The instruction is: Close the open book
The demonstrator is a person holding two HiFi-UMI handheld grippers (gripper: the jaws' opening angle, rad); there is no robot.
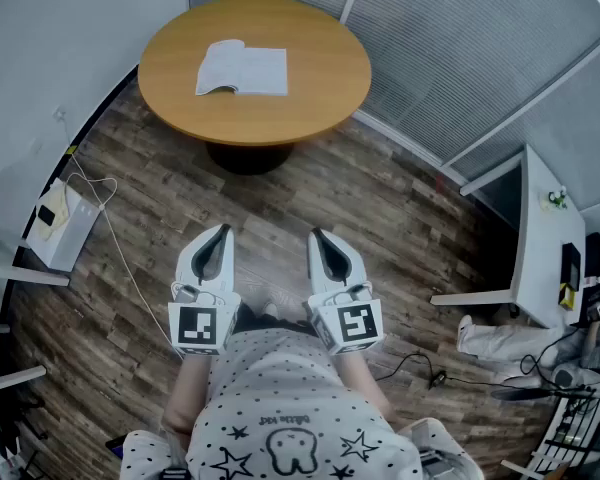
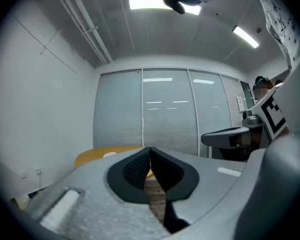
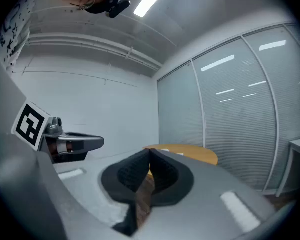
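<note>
An open white book (image 1: 242, 70) lies flat on a round wooden table (image 1: 320, 93) at the top of the head view. My left gripper (image 1: 218, 232) and right gripper (image 1: 318, 236) are held side by side over the floor, well short of the table, both level and pointing toward it. Each is shut with nothing between its jaws. In the left gripper view the table (image 2: 97, 155) shows as a thin orange strip beyond the shut tips (image 2: 150, 149). The right gripper view shows the table (image 3: 195, 153) beyond its shut tips (image 3: 150, 150), with the book a pale patch on it.
Wood-plank floor (image 1: 310, 203) lies between me and the table. A white box (image 1: 62, 226) with cables sits on the floor at left. A white desk (image 1: 540, 243) with gear stands at right. Blinds cover glass walls (image 1: 460, 48) behind the table.
</note>
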